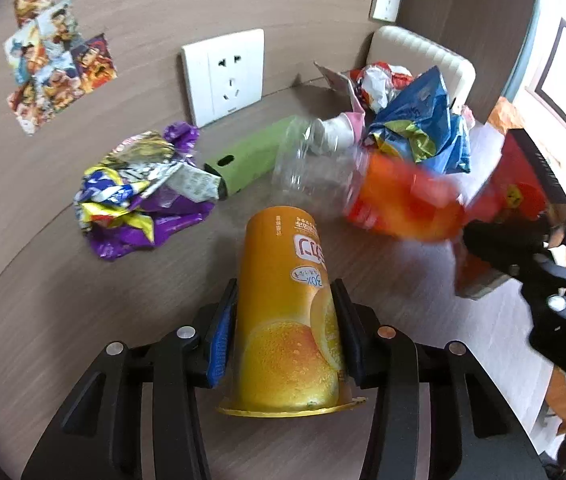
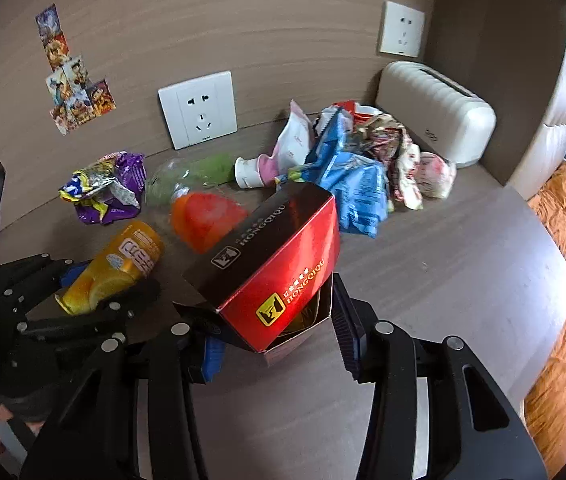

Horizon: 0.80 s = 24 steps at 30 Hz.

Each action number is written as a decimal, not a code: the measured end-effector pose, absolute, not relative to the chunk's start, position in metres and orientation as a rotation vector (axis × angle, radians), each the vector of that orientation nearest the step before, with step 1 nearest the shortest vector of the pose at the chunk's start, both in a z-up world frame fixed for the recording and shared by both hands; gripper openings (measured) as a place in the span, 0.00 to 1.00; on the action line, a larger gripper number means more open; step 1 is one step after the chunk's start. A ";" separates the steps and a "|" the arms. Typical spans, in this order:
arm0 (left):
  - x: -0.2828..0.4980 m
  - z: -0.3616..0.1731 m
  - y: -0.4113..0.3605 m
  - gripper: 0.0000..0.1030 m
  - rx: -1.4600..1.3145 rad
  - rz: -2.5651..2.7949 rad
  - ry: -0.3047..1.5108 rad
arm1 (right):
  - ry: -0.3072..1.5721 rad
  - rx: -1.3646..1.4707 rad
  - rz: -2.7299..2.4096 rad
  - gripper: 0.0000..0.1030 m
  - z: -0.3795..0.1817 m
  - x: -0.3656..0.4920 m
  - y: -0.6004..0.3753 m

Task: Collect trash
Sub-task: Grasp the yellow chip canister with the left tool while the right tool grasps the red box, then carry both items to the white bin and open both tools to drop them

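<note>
Nearest to the left wrist camera, the left gripper point(image 1: 287, 312) is closed on an orange juice cup point(image 1: 289, 308), its two fingers pressing the cup's sides, the cup's mouth toward the camera and its base pointing away. On the right wrist view, the right gripper point(image 2: 279, 320) holds a red and black carton box point(image 2: 279, 264) between its fingers, the box tilted with its open end down near the wooden tabletop point(image 2: 443, 264). Taking the white wall socket point(image 1: 225, 74) as landmark: below it lies a green tube point(image 1: 249, 158), to its lower left a crumpled purple snack wrapper point(image 1: 143, 196), and below it toward the right a clear plastic bottle with orange label point(image 1: 347, 184), blurred. Further right of the socket sits a blue snack bag point(image 1: 423, 128) in a pile of wrappers, in front of a beige toaster point(image 2: 439, 112)
</note>
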State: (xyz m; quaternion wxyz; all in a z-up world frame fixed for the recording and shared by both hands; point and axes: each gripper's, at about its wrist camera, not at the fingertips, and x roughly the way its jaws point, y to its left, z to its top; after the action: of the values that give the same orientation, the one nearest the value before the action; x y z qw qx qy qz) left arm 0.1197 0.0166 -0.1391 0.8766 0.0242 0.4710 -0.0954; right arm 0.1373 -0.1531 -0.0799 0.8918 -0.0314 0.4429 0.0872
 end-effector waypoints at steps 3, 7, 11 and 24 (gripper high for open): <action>0.112 -0.134 0.019 0.43 0.056 -0.210 0.974 | 0.904 -0.053 0.168 0.46 -0.071 0.125 -0.159; 0.095 -0.128 0.016 0.43 0.070 -0.226 0.968 | 0.889 -0.042 0.130 0.46 -0.062 0.106 -0.171; 0.071 -0.116 0.011 0.43 0.081 -0.263 0.960 | 0.884 -0.014 0.090 0.46 -0.059 0.090 -0.188; 0.040 -0.100 -0.104 0.43 0.245 -0.556 0.937 | 0.884 0.089 -0.108 0.46 -0.062 0.031 -0.265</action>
State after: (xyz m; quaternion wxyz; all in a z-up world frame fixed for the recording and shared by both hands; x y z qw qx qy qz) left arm 0.0397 -0.1040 -0.0997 0.8481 0.1160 0.4447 -0.2637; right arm 0.0312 -0.2649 -0.0623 0.9015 0.0432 0.4274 -0.0521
